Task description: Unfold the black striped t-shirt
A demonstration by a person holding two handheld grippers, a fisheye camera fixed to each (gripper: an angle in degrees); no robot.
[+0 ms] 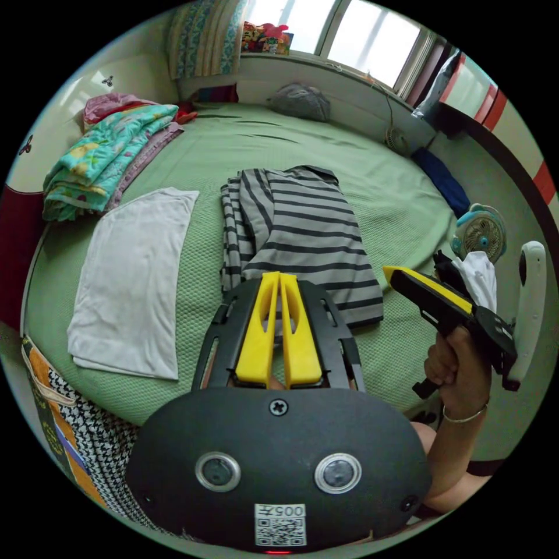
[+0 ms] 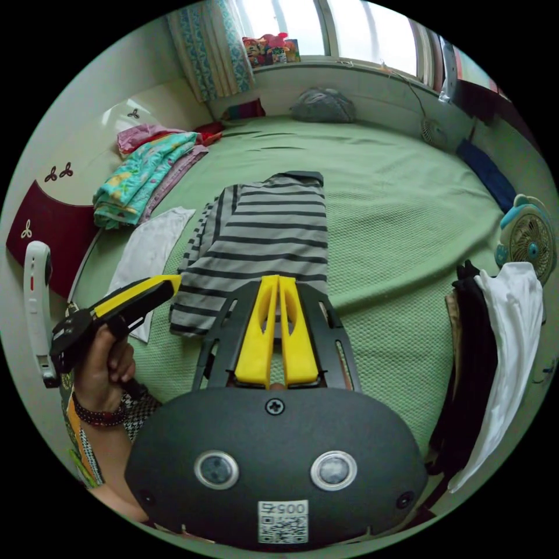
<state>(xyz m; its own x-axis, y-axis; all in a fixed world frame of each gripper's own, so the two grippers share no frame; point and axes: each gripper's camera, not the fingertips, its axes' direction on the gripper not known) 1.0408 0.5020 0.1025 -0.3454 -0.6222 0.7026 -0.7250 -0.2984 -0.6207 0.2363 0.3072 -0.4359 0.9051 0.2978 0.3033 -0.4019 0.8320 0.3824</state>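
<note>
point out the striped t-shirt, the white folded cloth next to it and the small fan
striped t-shirt [image 1: 308, 239], left gripper view, middle of the folded body
white folded cloth [image 1: 131, 279], left gripper view, centre of its top face
small fan [image 2: 529, 239], right gripper view, on the round grille

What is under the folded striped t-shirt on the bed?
The striped t-shirt lies folded on the green bedcover, which shows all round it. A folded sleeve layer sits on its upper side. Whatever is inside the fold is covered.
</note>
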